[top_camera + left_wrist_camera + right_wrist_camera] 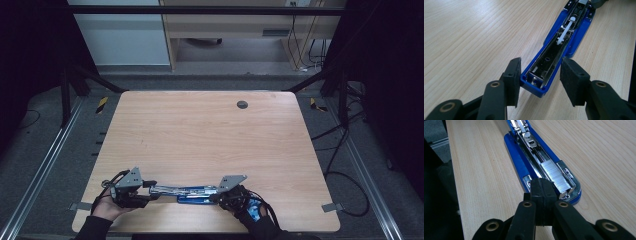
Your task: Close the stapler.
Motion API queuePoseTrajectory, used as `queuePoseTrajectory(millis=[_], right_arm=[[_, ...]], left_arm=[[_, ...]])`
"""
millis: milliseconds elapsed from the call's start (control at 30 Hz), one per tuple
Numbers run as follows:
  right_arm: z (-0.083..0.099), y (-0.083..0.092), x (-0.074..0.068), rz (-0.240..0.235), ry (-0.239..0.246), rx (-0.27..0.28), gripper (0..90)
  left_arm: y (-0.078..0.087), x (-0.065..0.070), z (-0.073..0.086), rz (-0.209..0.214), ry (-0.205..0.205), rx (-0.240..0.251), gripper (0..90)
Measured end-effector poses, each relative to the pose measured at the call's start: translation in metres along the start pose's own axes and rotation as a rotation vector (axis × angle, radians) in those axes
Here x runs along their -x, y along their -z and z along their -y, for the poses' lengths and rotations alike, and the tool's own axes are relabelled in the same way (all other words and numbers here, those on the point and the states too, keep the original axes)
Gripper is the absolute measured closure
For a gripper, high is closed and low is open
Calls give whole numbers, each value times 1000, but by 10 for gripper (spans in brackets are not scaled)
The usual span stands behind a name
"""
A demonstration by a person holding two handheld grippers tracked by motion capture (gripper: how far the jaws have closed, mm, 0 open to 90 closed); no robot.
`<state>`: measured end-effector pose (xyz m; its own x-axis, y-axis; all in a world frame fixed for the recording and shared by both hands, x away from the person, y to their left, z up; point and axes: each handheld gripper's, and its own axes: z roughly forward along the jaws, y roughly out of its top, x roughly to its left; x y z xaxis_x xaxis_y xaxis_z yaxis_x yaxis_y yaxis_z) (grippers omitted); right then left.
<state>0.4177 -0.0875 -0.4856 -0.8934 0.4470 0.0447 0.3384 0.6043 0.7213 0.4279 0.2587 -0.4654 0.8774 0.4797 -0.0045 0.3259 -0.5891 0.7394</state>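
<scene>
Here the wooden table bears an opened blue stapler near its front edge, stretched between both hands. The left gripper lies level, jaws apart astride the stapler's empty end, pads not pressing. The right gripper has its jaws pressed together, tips at the magazine, where a strip of staples sits.

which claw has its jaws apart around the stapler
The left claw: its jaws stand apart at either side of the blue stapler tip. The right claw is shut.
</scene>
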Motion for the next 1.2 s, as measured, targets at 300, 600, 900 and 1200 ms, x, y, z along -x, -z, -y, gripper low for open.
queuePoseTrajectory(millis=[300, 600, 900, 1200], right_arm=[[0, 0, 0, -3, 1, 1, 900], [0, 0, 1, -6, 0, 1, 900], [0, 0, 1, -5, -2, 1, 900], [0, 0, 1, -8, -8, 0, 900]], left_arm=[[2, 1, -4, -5, -5, 10, 525], [3, 1, -6, -2, -8, 8, 527], [5, 2, -10, -2, -18, 11, 531], [4, 1, -11, 2, -13, 5, 528]])
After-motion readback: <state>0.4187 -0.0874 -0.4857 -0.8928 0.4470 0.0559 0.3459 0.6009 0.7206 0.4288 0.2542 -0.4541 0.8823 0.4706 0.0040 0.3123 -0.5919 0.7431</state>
